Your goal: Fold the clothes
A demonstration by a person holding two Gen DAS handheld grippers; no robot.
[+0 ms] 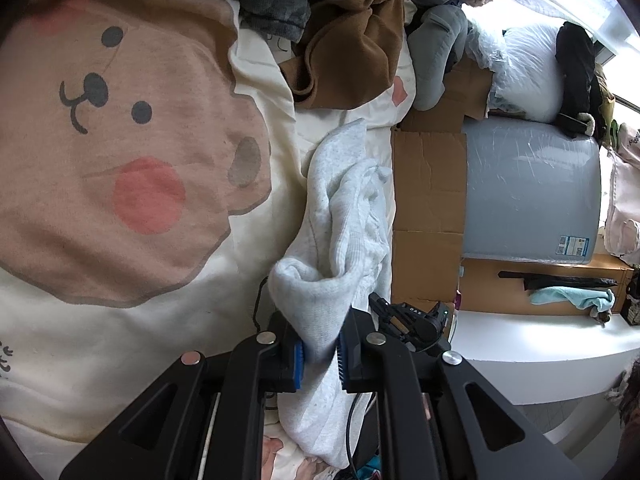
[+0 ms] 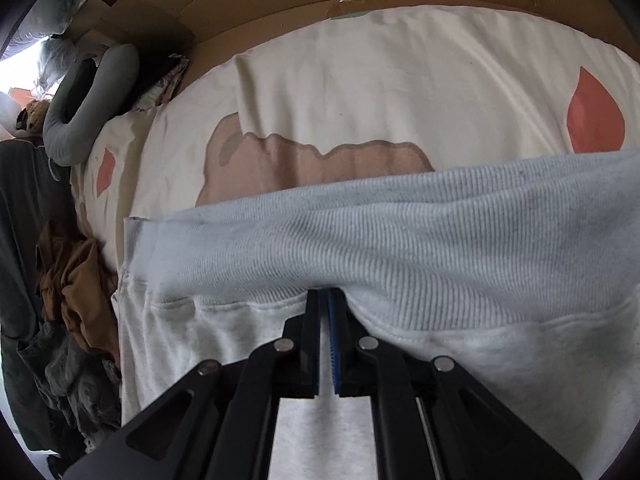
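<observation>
The left gripper (image 1: 319, 354) is clamped on a bunched part of the light grey sweatshirt (image 1: 344, 208), which stretches away ahead of it over the cream bear blanket (image 1: 120, 140). The right gripper (image 2: 325, 300) has its jaws pressed together on the sweatshirt's (image 2: 360, 240) ribbed hem, which runs sideways just ahead of its tips. A brown garment (image 1: 352, 40) lies farther ahead of the left gripper.

Sweatshirt (image 2: 400, 232) lower part: cut off at right wrist frame bottom, behind gripper arms.
Right jaws' tips: buried under ribbed hem fold.
Blue-white label (image 1: 574, 246) text: too small to read.
Clothes pile (image 1: 320, 0): cropped by top edge.
</observation>
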